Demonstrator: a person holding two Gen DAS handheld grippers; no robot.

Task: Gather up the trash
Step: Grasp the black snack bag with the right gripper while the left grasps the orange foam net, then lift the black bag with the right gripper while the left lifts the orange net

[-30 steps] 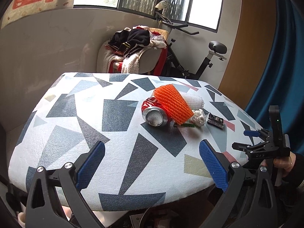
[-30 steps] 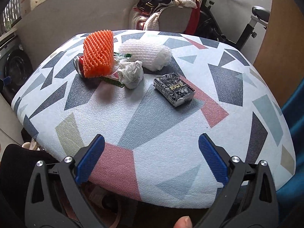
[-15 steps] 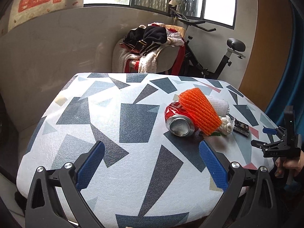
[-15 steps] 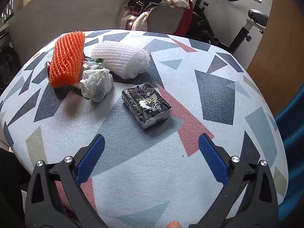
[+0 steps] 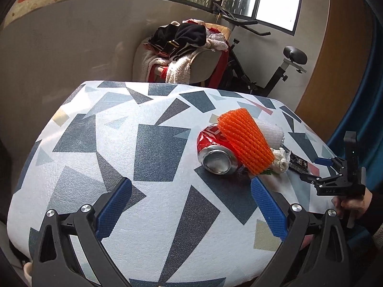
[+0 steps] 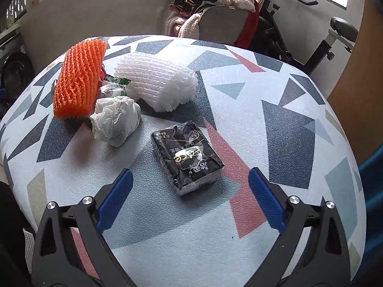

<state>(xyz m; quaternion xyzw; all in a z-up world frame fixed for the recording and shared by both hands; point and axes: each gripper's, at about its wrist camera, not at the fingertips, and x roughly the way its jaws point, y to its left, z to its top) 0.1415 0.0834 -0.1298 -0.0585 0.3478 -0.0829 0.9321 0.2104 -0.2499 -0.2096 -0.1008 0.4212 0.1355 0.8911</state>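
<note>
Fingers [image 6: 265, 201] of right gripper [image 6: 190, 199] apart, flanking black tissue pack [image 6: 188, 157].

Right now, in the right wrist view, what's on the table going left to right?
Orange foam net → crumpled white bag → white foam net → black tissue pack. The green wrapper scrap tucked between the nets overlaps them, so I leave it out.
</note>
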